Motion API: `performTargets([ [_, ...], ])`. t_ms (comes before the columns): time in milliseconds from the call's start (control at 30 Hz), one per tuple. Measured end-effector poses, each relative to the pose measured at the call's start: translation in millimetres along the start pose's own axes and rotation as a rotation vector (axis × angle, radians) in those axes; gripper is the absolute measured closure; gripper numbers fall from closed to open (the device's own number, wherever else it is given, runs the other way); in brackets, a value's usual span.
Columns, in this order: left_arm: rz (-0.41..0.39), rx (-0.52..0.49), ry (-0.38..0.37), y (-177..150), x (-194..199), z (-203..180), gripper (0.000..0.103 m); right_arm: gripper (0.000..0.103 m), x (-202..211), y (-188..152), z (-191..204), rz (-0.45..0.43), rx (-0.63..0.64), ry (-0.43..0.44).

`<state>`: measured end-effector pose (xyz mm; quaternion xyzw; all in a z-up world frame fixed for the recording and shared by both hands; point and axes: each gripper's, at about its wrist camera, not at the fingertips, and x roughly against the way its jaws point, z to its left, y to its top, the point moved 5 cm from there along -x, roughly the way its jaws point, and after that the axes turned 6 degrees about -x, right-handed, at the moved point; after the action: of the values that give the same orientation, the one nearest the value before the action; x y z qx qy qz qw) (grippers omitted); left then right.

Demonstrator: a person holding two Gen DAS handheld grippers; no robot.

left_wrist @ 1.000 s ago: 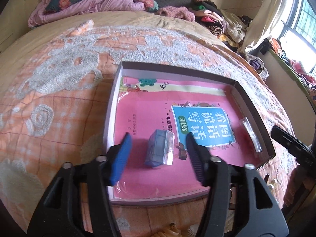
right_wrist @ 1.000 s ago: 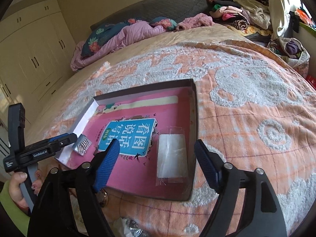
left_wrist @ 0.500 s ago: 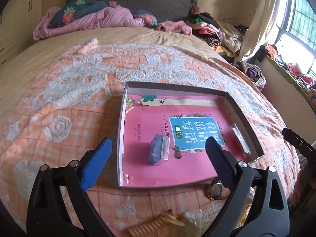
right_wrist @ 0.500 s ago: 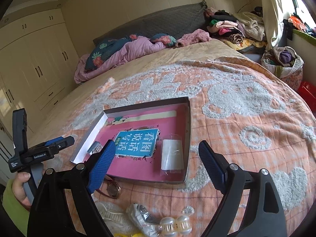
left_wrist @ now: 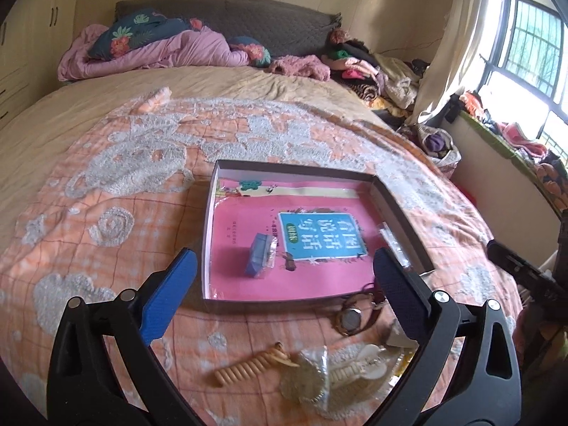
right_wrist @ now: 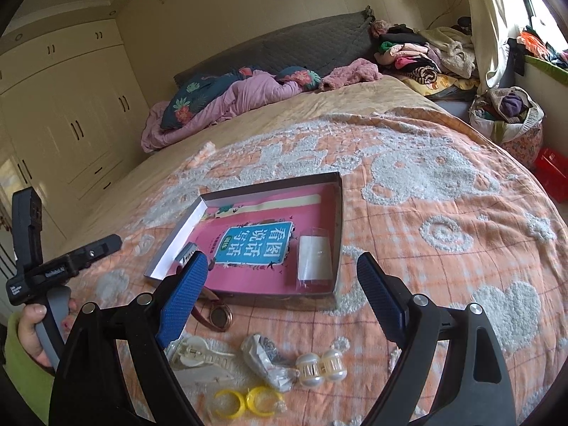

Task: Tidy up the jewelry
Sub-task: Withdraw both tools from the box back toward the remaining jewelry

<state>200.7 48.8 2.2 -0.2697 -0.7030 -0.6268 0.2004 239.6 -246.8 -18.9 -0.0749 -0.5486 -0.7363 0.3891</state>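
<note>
Jewelry packets in shallow box, both grippers (left, right) spread wide, empty

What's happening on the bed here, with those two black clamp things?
A person holds a clamp tool in each hand and is sorting jewelry into a shallow box on the bed. Both the left gripper and the right gripper are open and hold nothing. A small blue case and a clear packet already lie in the box. A watch, hair clips and yellow rings wait on the blanket.
</note>
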Motion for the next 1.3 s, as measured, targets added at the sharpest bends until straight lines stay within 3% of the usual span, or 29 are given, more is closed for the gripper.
performTargets([
  [167, -0.030, 0.002, -0.003, -3, 17, -5, 0.010, 0.018, 9, -9, -4, 0.009, -0.001, -0.010],
  [400, -0.008, -0.003, 0.000, -21, 25, -12, 0.010, 0.018, 18, -19, -7, 0.025, -0.004, -0.013],
  [900, 0.067, -0.036, 0.019, -59, 25, -21, 0.010, 0.018, 23, -44, -6, 0.074, 0.018, -0.017],
  [1300, 0.174, -0.065, 0.009, -98, 8, -30, 0.010, 0.018, 18, -65, -12, 0.128, 0.019, -0.043],
])
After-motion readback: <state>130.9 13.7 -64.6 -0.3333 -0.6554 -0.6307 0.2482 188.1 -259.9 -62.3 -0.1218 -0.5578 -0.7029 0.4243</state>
